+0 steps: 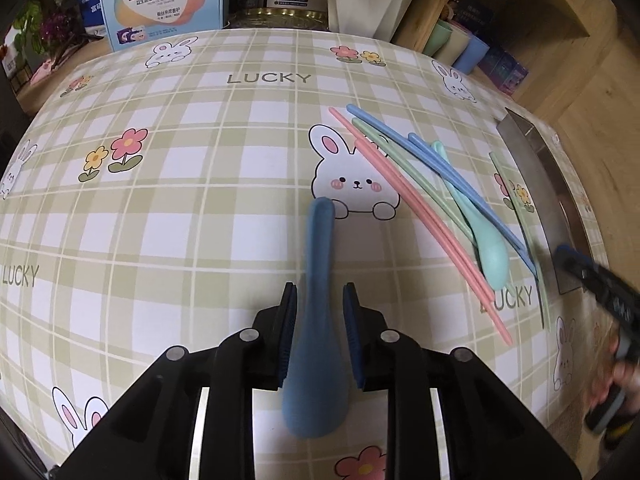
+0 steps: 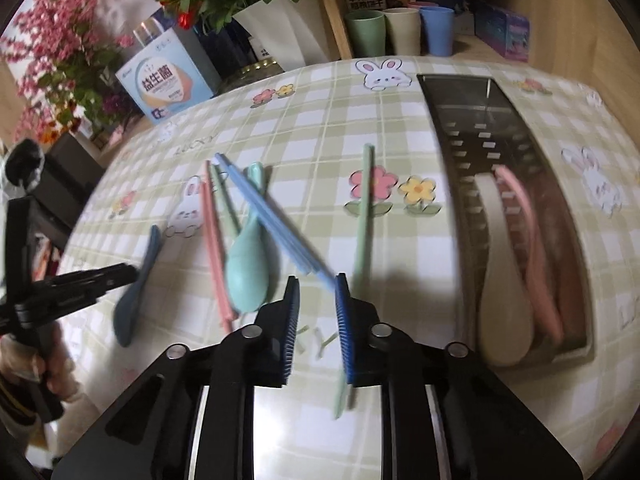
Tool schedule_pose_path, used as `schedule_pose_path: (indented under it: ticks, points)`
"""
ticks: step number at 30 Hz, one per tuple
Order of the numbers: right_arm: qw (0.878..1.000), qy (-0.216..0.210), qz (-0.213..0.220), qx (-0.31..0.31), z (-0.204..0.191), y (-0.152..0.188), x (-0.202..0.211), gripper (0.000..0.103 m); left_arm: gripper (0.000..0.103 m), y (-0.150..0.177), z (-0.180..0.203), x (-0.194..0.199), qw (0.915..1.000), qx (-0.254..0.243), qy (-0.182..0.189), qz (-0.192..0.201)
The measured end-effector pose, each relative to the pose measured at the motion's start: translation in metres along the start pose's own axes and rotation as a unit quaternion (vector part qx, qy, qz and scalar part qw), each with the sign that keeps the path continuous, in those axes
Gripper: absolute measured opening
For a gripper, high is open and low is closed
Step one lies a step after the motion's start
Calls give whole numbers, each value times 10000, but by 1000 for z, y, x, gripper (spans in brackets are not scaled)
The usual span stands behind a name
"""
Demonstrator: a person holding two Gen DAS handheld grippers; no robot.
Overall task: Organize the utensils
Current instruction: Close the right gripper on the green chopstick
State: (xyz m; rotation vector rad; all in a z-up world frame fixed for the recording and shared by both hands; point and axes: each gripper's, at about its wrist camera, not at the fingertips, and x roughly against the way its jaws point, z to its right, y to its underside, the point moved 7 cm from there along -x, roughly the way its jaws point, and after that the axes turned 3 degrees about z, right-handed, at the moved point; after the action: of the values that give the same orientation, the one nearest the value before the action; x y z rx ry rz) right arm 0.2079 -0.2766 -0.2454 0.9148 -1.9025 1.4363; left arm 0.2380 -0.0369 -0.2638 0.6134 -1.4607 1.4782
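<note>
My left gripper (image 1: 320, 292) is open, its jaws on either side of a dark blue spoon (image 1: 316, 320) that lies on the checked tablecloth; the spoon also shows in the right wrist view (image 2: 136, 280). To its right lie pink chopsticks (image 1: 420, 216), blue chopsticks (image 1: 440, 172), a green chopstick (image 1: 404, 168) and a mint spoon (image 1: 486, 248). My right gripper (image 2: 318, 284) is open and empty above the cloth, with a single green chopstick (image 2: 365, 208) just right of it. A steel utensil tray (image 2: 504, 148) holds a cream spoon (image 2: 502, 280) and a pink spoon (image 2: 532, 256).
A probiotic box (image 1: 164, 0), a white plant pot (image 2: 280, 28) and flowers stand along the table's back edge. Green, cream and blue cups (image 2: 400, 30) stand on a wooden shelf behind the tray. The tray's near end (image 1: 532, 184) is beside the right gripper.
</note>
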Motion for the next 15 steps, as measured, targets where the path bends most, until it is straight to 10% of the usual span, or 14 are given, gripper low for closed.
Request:
schedule_pose_path:
  ticks: [15]
  points:
    - [9928, 899, -787, -8, 15, -31, -56, 18, 3, 9, 1, -5, 9964, 407, 732, 126]
